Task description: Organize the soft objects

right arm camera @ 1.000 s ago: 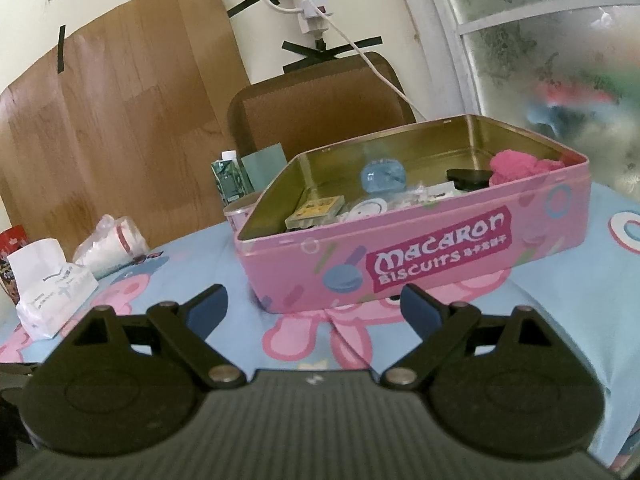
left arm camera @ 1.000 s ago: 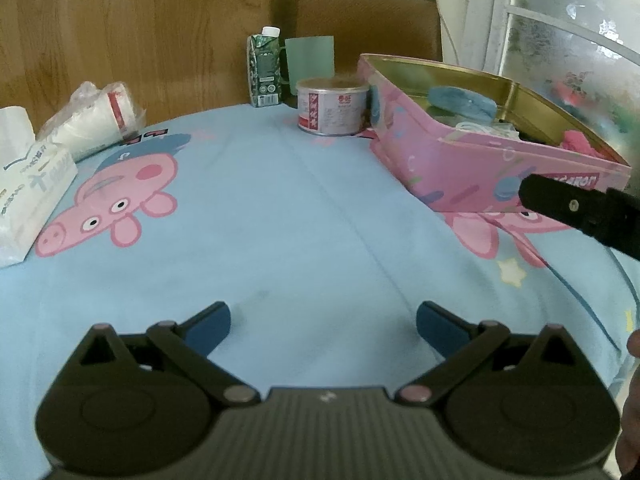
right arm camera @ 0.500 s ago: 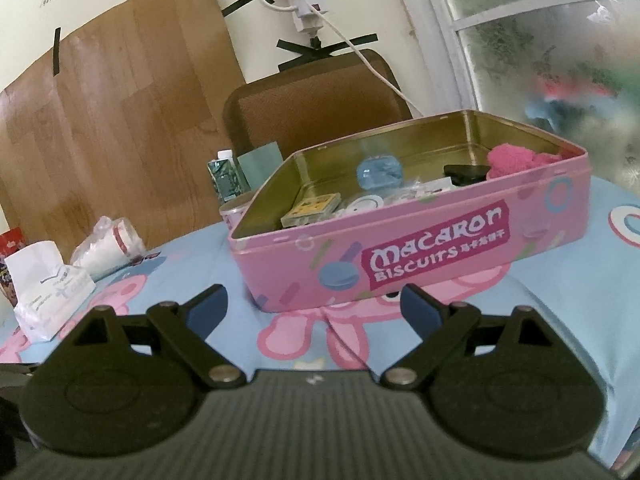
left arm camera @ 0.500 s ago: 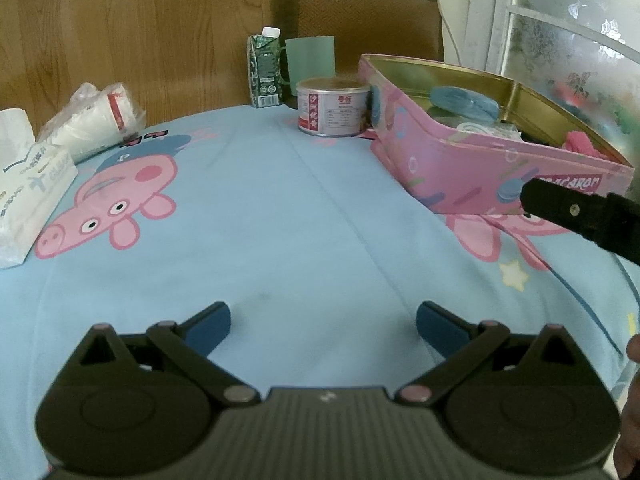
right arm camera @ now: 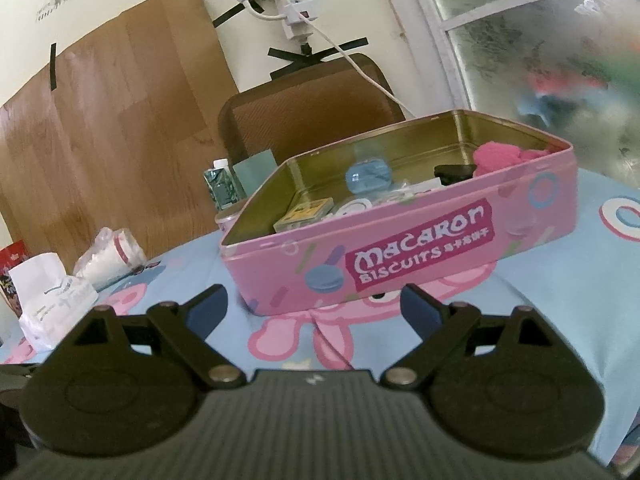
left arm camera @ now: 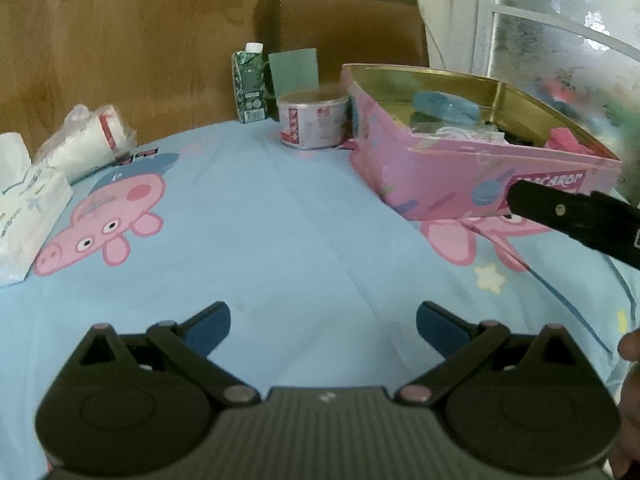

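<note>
A pink rectangular metal tin (right arm camera: 400,248) lettered "Macaron Biscuits", its inside gold-coloured, sits lidless on a bench spread with a light-blue cartoon-pig cloth (left arm camera: 280,232). In the tin's far right corner lies a fuzzy pink soft object (right arm camera: 500,156), beside a flat black item (right arm camera: 456,170); a round blue piece (right arm camera: 368,176), a small yellow-labelled packet (right arm camera: 306,214) and white odds lie further left. The right tongs (right arm camera: 314,306) hang wide apart and empty just short of the tin's lettered wall. The left tongs (left arm camera: 323,322) are likewise spread wide, holding nothing, over bare cloth well left of the tin. Behind the tin stand a round can with red print (left arm camera: 312,120), too small to read, and a green carton with a white cap (left arm camera: 249,80). A white tissue pack (left arm camera: 28,216) and a crinkled plastic bag (left arm camera: 86,142) sit at the cloth's left edge.
</note>
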